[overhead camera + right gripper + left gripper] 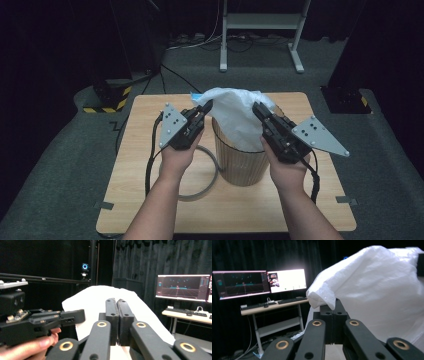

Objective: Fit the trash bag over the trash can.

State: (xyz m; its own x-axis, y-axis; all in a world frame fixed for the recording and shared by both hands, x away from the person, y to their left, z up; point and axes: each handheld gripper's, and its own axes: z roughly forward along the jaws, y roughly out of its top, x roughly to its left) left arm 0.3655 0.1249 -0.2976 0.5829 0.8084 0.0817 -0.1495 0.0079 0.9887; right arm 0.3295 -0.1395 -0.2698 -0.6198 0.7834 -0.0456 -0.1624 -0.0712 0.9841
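Careful: the wooden bin (243, 162) sits below your jaws and could tip if you tug unevenly. Your left gripper (333, 305) and right gripper (116, 302) each pinch the white bag (235, 116) tight; thin plastic could rip or slip out.

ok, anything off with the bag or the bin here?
Nothing damaged or spilled. The white plastic bag isn't seated: it balloons above the wooden bin instead of lining it. The left gripper and the right gripper pinch it from opposite sides, jaws shut. A grey ring lies loose on the table beside the bin.
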